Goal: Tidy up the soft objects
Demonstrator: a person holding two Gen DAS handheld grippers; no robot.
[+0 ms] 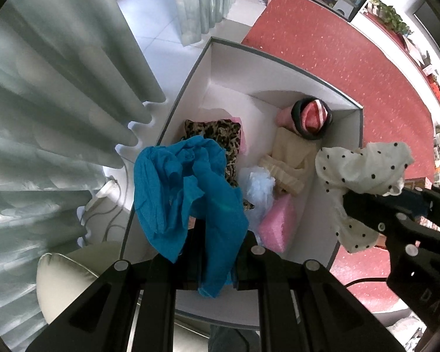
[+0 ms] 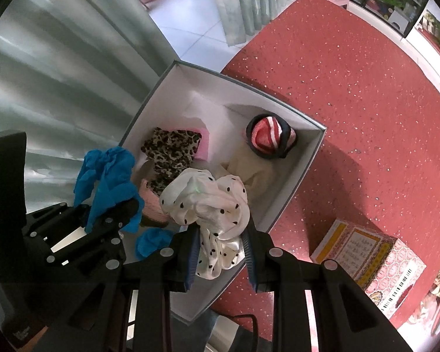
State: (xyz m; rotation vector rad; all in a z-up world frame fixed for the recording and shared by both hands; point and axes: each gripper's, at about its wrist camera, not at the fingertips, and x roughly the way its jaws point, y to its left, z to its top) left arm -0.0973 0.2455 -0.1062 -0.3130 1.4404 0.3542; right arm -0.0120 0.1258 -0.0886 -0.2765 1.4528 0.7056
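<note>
**Two cloths held above the white box**

A blue cloth (image 1: 187, 193) is clamped in the left gripper (image 1: 212, 259), whose jaws are closed tight on it — the cloth hangs bunched over the left half of the white box (image 1: 284, 61). A white cloth with black dots (image 2: 211, 202) is pinched in the right gripper (image 2: 220, 252); its blue-padded fingers (image 2: 192, 259) are set narrow, with the fabric squeezed between them. This cloth is held over the near right part of the box.

The box is placed on a red speckled counter (image 2: 366, 88), at its left edge. Several soft things are already lying inside: a leopard-print piece (image 1: 220, 138) on a pink one at the left, a beige garment (image 1: 290, 161) in the middle, and a rolled pink-and-white item with a dark rim (image 1: 312, 117) in the far right corner. A pale blue piece (image 1: 259, 184) and a pink piece (image 1: 278, 223) are seen nearer. A printed carton (image 2: 369, 261) is standing on the counter, to the right of the box and apart from it. Grey curtains (image 1: 58, 102) are hanging at the left.
</note>
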